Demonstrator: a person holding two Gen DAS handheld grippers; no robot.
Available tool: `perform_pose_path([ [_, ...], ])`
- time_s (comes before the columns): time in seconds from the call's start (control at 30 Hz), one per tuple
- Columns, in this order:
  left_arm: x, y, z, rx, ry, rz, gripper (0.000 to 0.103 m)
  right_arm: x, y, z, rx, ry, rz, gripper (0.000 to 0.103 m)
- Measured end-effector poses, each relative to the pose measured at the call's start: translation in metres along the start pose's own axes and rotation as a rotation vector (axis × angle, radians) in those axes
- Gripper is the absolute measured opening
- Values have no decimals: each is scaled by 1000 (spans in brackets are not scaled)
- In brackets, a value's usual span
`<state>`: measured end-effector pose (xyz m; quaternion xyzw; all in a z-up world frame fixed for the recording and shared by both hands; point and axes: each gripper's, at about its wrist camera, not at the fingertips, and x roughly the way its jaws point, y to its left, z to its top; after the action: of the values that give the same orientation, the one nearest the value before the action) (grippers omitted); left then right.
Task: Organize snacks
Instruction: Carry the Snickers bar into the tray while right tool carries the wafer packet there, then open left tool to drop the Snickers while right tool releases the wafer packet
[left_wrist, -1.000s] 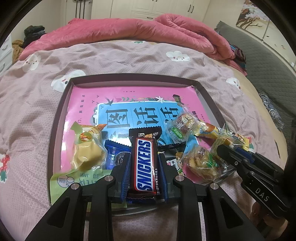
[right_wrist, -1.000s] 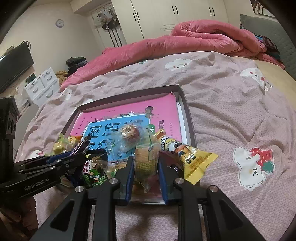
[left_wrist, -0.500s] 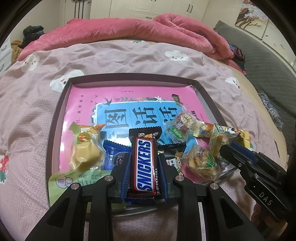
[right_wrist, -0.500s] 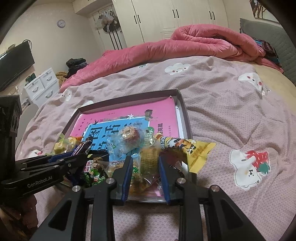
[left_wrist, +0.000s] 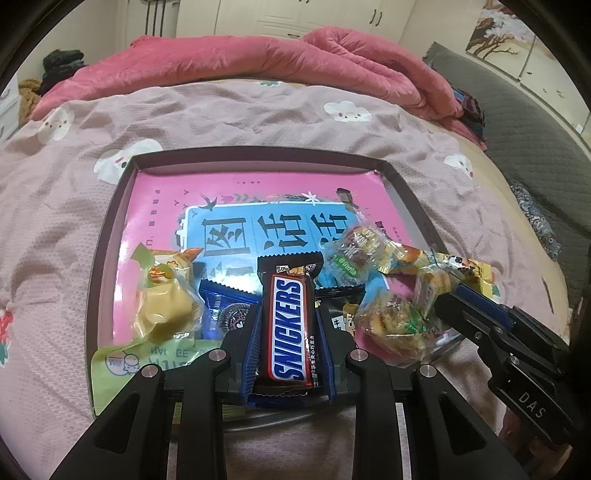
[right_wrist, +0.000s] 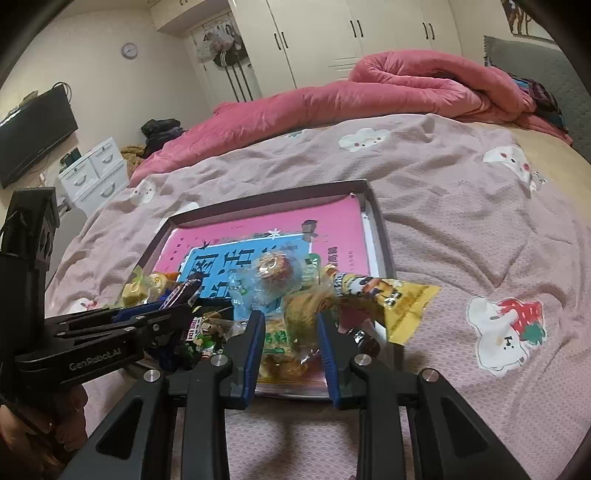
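Left hand-held gripper (left_wrist: 288, 325) squeezing a Snickers bar (left_wrist: 290, 328) over the tray (left_wrist: 110, 229), right hand-held gripper (right_wrist: 291, 332) a little apart around a yellow snack bag (right_wrist: 288, 332), pads not pressing, bed (left_wrist: 55, 229) underneath

We angle both grippers down, left gripper (left_wrist: 288, 325) clamped, right gripper (right_wrist: 291, 332) jaws slightly apart and loose.
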<state>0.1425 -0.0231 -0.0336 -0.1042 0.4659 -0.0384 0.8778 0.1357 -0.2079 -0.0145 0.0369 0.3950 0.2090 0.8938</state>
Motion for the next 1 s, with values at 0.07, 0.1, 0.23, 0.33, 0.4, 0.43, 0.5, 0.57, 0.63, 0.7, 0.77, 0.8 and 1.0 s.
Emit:
perform_pose_path([
  [0.07, 0, 0, 0, -1, 2, -2, 29, -1, 0, 0, 2, -3, -5, 32],
  [0.1, 0, 1, 0, -3, 1, -4, 29, -1, -1, 0, 3, -4, -3, 33],
  [0.23, -5, 1, 1, -7, -18, -9, 35, -5, 0, 0, 0, -13, -4, 35],
  [0.33, -8, 1, 2, -7, -23, -10, 39, -7, -1, 0, 4, -19, -6, 36],
  [0.4, -9, 2, 3, -8, -23, -11, 40, -9, -2, 1, 7, -23, -9, 37],
  [0.43, -10, 1, 2, -10, -24, -12, 41, -10, -2, 1, 8, -25, -10, 39],
  [0.5, -12, 1, 3, -10, -27, -10, 48, -12, -3, 1, 11, -33, -16, 42],
  [0.57, -15, 0, 3, -7, -33, -8, 50, -14, -3, 1, 10, -41, -22, 43],
  [0.63, -18, -1, 4, -4, -37, -7, 53, -16, -3, 2, 8, -46, -30, 44],
  [0.7, -23, -2, 4, -2, -44, -2, 61, -18, -3, 2, 8, -53, -34, 48],
  [0.77, -27, -3, 5, 0, -50, 1, 62, -22, -2, 3, 7, -64, -41, 53],
  [0.8, -30, -3, 5, 0, -54, 3, 64, -24, -2, 3, 5, -68, -44, 53],
  [1.0, -46, -4, 5, 1, -75, 11, 70, -35, 3, 3, -8, -87, -65, 70],
])
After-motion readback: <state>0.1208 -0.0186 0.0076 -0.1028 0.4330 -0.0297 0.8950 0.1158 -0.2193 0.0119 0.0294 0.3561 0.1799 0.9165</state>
